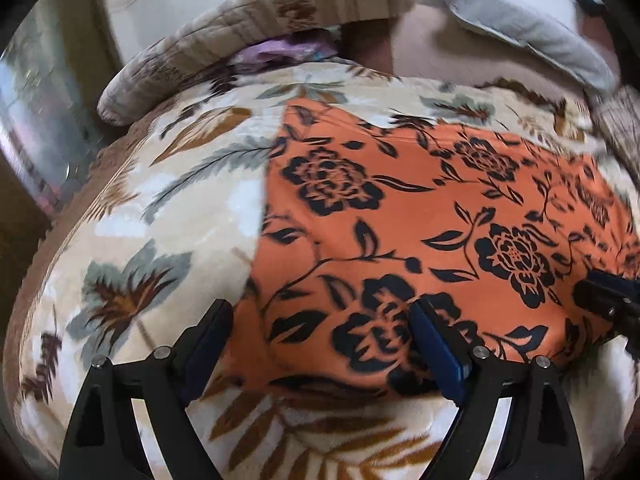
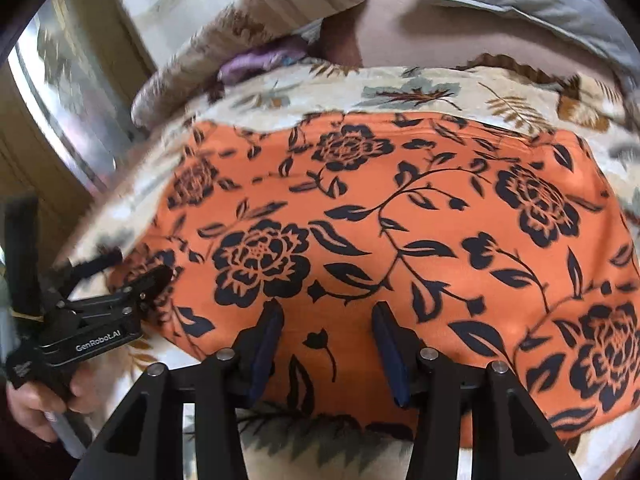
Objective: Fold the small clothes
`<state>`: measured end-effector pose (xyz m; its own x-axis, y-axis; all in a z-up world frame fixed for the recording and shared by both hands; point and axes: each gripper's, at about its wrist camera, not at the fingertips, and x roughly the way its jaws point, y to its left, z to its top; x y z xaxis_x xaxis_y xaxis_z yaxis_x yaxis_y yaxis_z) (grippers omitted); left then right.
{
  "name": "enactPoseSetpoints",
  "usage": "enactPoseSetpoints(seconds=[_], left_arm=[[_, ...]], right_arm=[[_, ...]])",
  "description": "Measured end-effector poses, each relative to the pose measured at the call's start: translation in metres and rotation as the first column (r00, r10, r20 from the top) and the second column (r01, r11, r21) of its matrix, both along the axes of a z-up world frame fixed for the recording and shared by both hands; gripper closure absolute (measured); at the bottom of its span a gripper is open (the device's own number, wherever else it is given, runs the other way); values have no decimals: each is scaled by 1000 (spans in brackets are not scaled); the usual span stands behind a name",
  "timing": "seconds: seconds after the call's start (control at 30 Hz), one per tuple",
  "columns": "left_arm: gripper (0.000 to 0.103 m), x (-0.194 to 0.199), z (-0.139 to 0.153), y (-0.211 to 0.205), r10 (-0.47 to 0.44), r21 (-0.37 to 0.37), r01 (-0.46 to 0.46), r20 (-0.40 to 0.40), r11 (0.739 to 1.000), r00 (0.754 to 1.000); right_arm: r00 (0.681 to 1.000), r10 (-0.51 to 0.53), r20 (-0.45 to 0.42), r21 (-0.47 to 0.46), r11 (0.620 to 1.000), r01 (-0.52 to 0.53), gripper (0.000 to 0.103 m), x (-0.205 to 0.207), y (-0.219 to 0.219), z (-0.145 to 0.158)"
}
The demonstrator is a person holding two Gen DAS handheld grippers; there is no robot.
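The orange floral garment [image 2: 400, 216] is lying flat on the bed's blanket [image 1: 160, 216], seemingly mid-fold, while the left tool [image 1: 320, 344] and right tool [image 2: 326, 340] are hovering with fingers apart, gripping nothing.

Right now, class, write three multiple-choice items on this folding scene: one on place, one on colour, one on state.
1. Where does the orange floral garment lie?
A. on the leaf-print blanket
B. on a wooden chair
C. in a basket

2. What colour are its flowers?
A. white
B. black
C. green

3. How are the right tongs?
A. shut on a sock
B. open over the garment
C. out of view

Key: A, blanket shows all around it; B, dark blooms on orange; B, fingers stand apart, nothing between.
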<state>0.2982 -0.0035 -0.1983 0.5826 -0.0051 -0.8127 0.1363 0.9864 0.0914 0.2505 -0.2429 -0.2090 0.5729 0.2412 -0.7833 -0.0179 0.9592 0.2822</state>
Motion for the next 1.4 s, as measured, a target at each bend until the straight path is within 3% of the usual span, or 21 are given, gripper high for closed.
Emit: enactPoseSetpoints(seconds=[0.13,0.27,0.33,0.4,0.53,0.7,0.77,0.83,0.93,1.03,1.17,1.27,1.33,1.4], left_arm=[[13,-17,7,26,69,-140,-73,-32,987,997],[13,-34,-3,35,99,-231,-115,-78,966,992],[13,-36,-8,31,110,-212,-123,-73,970,991],[13,-35,-8,30,126,-186,-131,-41,974,991],[13,-23,-7,40,173,-177,-173,-17,969,985],[12,-17,-9,52,186,-265,-196,-64,944,980],[12,-18,-5,48,168,-246,-174,-43,954,985],[13,-18,-2,48,164,-236,-165,-23,958,986],[13,-19,7,53,182,-239,-172,20,956,983],[13,-21,20,55,172,-246,-148,79,958,982],[13,-21,24,51,151,-211,-125,115,969,982],[13,-12,6,51,156,-179,-148,33,973,987],[13,-8,-8,50,166,-153,-165,-11,974,986],[13,-5,-15,48,161,-125,-162,-20,979,987]], right_arm=[[996,-71,57,73,995,67,52,-14,-27,13],[993,-103,64,119,988,95,52,-18,-37,15],[995,-99,25,124,988,95,52,-12,-34,6],[993,-93,-72,77,992,98,52,-1,-28,-15],[995,-72,-68,2,997,72,55,0,-20,-11],[987,-156,-33,92,983,158,55,-13,-57,2],[978,-204,-39,90,974,206,55,-15,-76,0],[966,-235,-110,88,966,245,57,-16,-93,-14],[965,-229,-127,164,955,248,63,-21,-110,-14],[960,-270,-78,229,932,281,62,-39,-127,3],[937,-345,-48,407,850,334,55,-71,-147,8],[913,-399,-87,357,843,402,54,-81,-153,-1],[887,-425,-180,308,832,461,54,-77,-158,-21],[872,-439,-215,338,805,488,59,-77,-165,-34]])
